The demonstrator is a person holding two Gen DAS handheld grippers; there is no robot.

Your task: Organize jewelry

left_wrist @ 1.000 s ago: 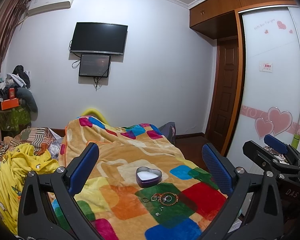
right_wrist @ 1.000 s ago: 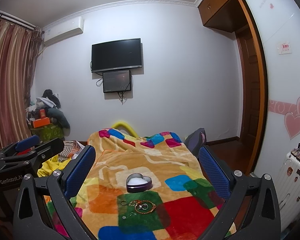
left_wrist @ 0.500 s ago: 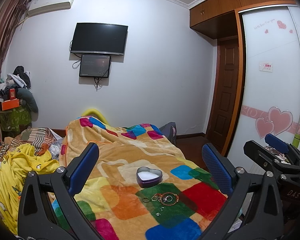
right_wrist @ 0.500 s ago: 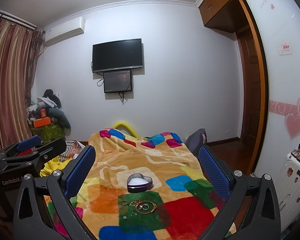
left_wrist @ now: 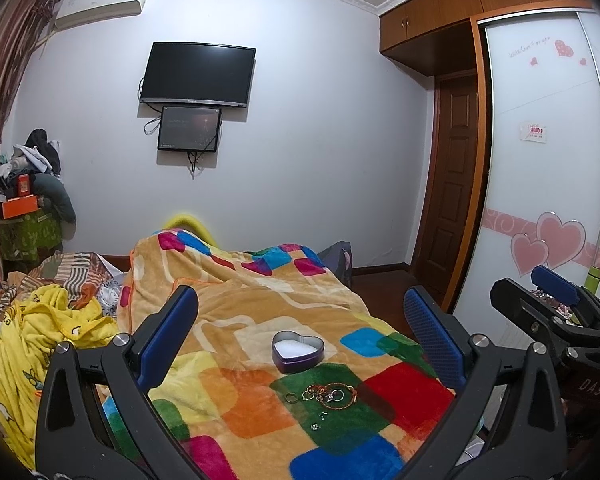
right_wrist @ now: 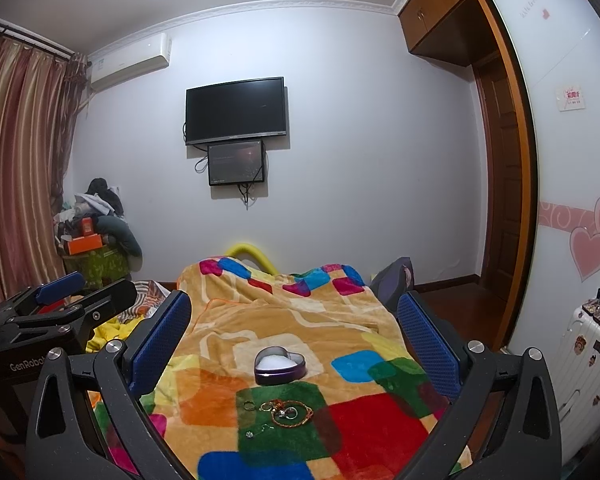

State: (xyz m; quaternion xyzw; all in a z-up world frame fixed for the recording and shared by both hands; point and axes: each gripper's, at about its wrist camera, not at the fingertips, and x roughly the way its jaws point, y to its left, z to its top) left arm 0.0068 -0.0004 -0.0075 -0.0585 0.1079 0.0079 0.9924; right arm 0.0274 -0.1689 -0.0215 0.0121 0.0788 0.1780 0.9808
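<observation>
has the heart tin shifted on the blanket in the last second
No. In the left wrist view the heart tin sits on the same pale patch of the blanket, just behind the green square holding the jewelry, as before.

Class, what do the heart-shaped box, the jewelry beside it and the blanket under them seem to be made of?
Heart-shaped box: probably thin metal, a tin; dark purple glossy wall, pale lining inside.
Jewelry: rings and a bangle, likely metal, gold and silver toned with small glints; too small to be sure.
Blanket: soft plush fleece, matte and fuzzy, with colored patches.
</observation>
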